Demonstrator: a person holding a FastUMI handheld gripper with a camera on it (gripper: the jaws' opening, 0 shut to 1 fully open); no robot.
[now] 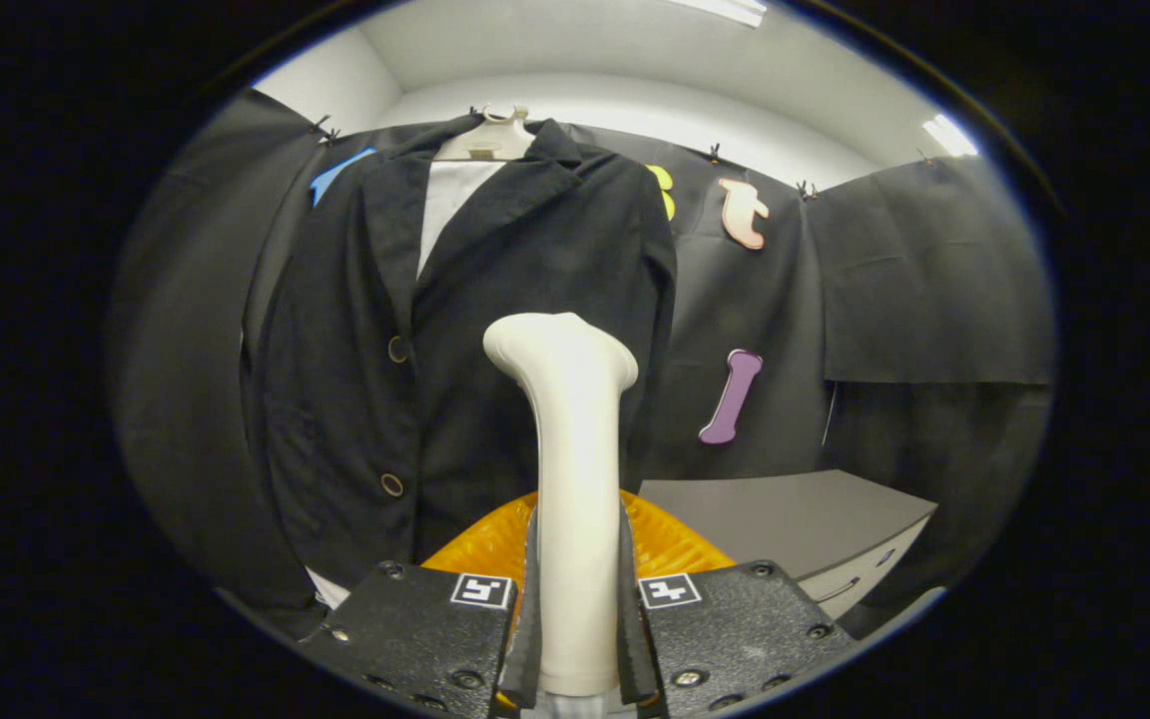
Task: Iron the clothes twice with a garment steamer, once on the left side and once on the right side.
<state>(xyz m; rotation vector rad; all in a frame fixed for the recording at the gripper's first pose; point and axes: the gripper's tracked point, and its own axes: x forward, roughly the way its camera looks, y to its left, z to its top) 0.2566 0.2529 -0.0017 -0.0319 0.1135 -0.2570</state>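
A cream garment steamer [573, 469] stands upright between my fingers, its handle pinched on both sides, its flared head up at the jacket's lower right panel. My gripper [578, 639] is shut on that handle. Beyond the steamer hangs a dark buttoned jacket [455, 350] on a pale hanger [490, 135], with a white lining showing at the collar. The steamer head sits in front of the jacket's right half, level with the two buttons; whether it touches the cloth I cannot tell.
A grey cabinet top [795, 519] with a drawer stands low to the right of the jacket. An orange ribbed object [675, 544] lies just behind the fingers, under the steamer. Black cloth walls close in on the left and right.
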